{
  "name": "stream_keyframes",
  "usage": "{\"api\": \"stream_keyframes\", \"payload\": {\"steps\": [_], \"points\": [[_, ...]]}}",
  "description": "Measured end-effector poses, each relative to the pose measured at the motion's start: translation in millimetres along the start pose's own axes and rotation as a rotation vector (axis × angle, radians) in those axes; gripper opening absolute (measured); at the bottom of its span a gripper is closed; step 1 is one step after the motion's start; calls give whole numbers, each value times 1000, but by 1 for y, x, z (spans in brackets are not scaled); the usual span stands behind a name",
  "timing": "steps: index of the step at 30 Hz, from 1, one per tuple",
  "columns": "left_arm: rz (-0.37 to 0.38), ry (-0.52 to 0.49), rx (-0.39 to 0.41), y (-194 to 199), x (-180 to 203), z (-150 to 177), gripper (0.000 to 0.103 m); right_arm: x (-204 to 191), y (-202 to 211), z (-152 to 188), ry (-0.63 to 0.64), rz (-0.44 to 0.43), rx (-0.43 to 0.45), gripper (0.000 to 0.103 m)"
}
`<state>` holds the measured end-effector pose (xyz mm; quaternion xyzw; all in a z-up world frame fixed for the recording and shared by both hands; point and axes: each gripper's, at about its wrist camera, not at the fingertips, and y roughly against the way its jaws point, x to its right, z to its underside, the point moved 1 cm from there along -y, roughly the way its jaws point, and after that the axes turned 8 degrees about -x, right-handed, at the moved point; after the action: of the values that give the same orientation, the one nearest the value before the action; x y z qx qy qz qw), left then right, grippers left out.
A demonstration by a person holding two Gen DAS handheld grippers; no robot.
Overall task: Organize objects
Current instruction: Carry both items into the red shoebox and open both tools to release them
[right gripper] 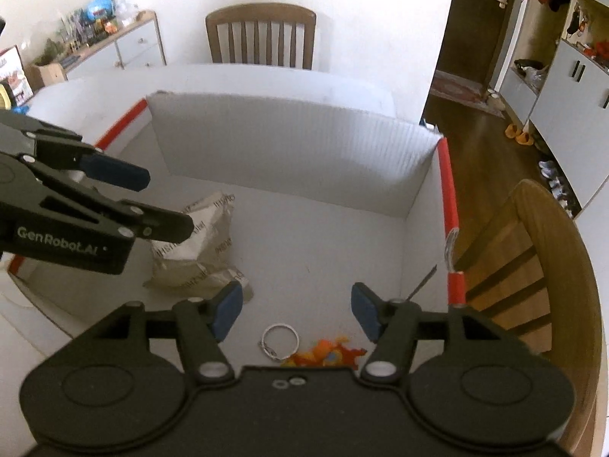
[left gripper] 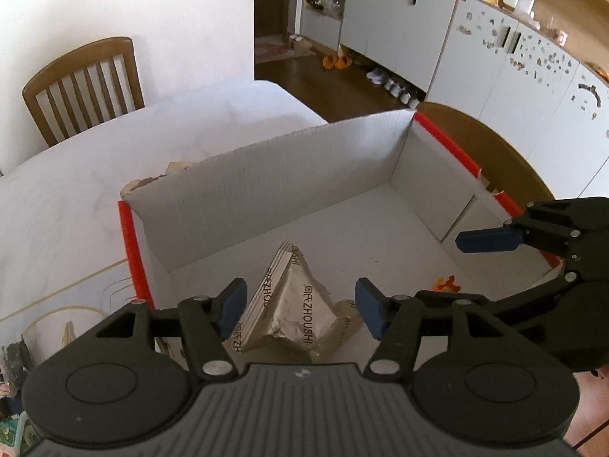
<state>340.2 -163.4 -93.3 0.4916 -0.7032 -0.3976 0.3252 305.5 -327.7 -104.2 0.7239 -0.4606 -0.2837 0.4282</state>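
A white cardboard box with red-taped edges stands open on the table. On its floor lies a crumpled silver foil packet with printed lettering. My left gripper hangs over the packet, open, its blue pads clear of the foil on both sides. In the right wrist view the packet lies left of centre, under the left gripper. My right gripper is open above a metal key ring with a small orange toy. The toy also shows beneath the right gripper's blue finger.
The box sits on a white table. Wooden chairs stand behind it and at its right side. Clutter lies at the table's near left. White cabinets and shoes line the far floor.
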Motion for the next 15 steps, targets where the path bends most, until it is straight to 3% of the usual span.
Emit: {"api": "stream_keyframes", "payload": {"steps": [15], "points": [[34,18,130,65,0,17,63,-9,57,2,-88,-57,123,63]]}}
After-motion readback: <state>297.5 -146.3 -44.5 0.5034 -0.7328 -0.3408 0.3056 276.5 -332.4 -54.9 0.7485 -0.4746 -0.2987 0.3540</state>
